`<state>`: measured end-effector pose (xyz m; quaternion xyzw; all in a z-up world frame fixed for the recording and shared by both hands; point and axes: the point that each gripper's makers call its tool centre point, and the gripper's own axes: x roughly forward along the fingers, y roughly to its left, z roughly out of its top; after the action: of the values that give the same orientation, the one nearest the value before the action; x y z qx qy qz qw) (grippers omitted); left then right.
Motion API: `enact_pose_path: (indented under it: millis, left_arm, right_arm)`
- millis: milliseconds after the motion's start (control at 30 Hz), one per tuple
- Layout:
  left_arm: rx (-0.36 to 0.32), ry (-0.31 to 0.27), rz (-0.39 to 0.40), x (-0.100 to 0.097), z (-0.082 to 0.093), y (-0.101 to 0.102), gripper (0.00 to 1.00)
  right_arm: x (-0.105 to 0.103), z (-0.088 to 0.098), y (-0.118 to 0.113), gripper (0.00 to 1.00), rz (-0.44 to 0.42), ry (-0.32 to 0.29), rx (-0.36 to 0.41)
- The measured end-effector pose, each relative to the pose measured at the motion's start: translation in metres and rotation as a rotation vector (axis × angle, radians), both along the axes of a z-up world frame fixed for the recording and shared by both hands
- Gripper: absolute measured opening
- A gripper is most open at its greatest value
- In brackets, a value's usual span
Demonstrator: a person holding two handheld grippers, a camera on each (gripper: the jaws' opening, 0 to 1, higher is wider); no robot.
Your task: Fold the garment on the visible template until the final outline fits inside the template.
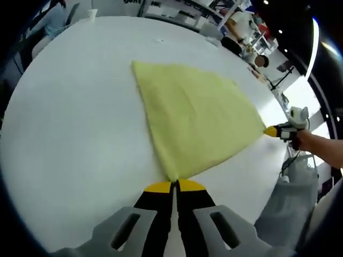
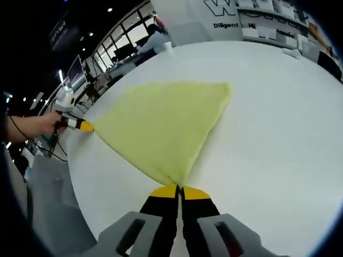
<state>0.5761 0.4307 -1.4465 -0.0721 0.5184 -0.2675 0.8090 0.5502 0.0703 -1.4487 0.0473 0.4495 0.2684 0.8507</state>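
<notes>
In the left gripper view, the yellow garment (image 1: 195,118) lay spread on the white table (image 1: 69,134), its body reaching from the centre toward 12 o'clock and out to 3 o'clock. The left gripper (image 1: 174,186) rose from 6 o'clock with its yellow-tipped jaws pressed together, pinching the garment's near corner. At 3 o'clock the right gripper (image 1: 272,130) pinched the opposite corner at the table's edge, held by a person's hand (image 1: 306,140).

In the right gripper view, the garment (image 2: 161,123) filled the middle of the table (image 2: 278,118), tapering down to 6 o'clock, where the right gripper (image 2: 179,189) had its jaws closed on that corner. At 9 o'clock the left gripper (image 2: 84,126) gripped the far corner, a hand (image 2: 37,127) behind it. A white cup (image 2: 167,47) stood on the table near 12 o'clock
</notes>
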Motion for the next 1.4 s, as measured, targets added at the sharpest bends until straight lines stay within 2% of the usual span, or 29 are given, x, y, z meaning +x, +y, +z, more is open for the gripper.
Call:
enact_pose_path:
  millis: [133,200,233,300,500,533,567,633,767,833,1000,1100,1167,1200,1400]
  left_arm:
    - [0.005,-0.002,-0.003,0.000,0.000,-0.002,0.05]
    - [-0.029,0.043,0.018,-0.003,0.000,-0.005,0.06]
    - [-0.020,0.056,0.015,-0.006,-0.001,-0.004,0.06]
    - [0.015,0.025,0.011,-0.004,-0.002,0.002,0.06]
    - [0.012,0.023,0.027,-0.016,0.006,0.009,0.06]
    - [0.012,0.018,0.026,-0.018,0.009,0.009,0.06]
    - [0.011,0.006,0.026,-0.019,0.012,0.009,0.07]
    - [0.011,-0.041,0.012,-0.018,0.020,0.009,0.10]
    - [-0.009,-0.131,0.001,-0.018,0.039,0.006,0.23]
    - [-0.014,-0.161,-0.005,-0.023,0.048,0.005,0.27]
    - [-0.033,-0.285,-0.028,-0.032,0.071,0.001,0.44]
    - [-0.038,-0.376,-0.039,-0.037,0.085,0.000,0.58]
    - [-0.048,-0.374,-0.034,-0.045,0.090,0.001,0.61]
    - [-0.061,-0.405,-0.025,-0.046,0.097,0.001,0.62]
    - [-0.056,-0.492,-0.020,-0.064,0.116,0.006,0.76]
  right_arm:
    - [0.000,0.000,0.002,0.00,-0.010,0.006,0.002]
    - [-0.002,0.002,0.005,0.00,-0.020,0.032,0.012]
    - [-0.002,0.003,0.005,0.00,-0.020,0.032,0.007]
    - [-0.004,0.006,0.003,0.00,-0.028,0.032,0.000]
    - [-0.010,0.023,0.001,0.10,-0.004,-0.029,-0.029]
    - [-0.010,0.026,0.001,0.12,0.003,-0.044,-0.036]
    - [-0.009,0.032,0.003,0.14,0.019,-0.086,-0.044]
    - [-0.014,0.040,0.007,0.16,0.041,-0.101,-0.049]
    - [-0.017,0.059,0.018,0.22,0.079,-0.182,-0.057]
    - [-0.019,0.069,0.023,0.29,0.112,-0.245,-0.072]
    - [-0.032,0.095,0.041,0.38,0.150,-0.344,-0.039]
    - [-0.039,0.104,0.043,0.43,0.142,-0.373,-0.033]
    - [-0.044,0.110,0.046,0.47,0.140,-0.401,-0.024]
    - [-0.046,0.111,0.047,0.49,0.142,-0.402,-0.025]
    - [-0.062,0.121,0.050,0.58,0.116,-0.442,-0.014]
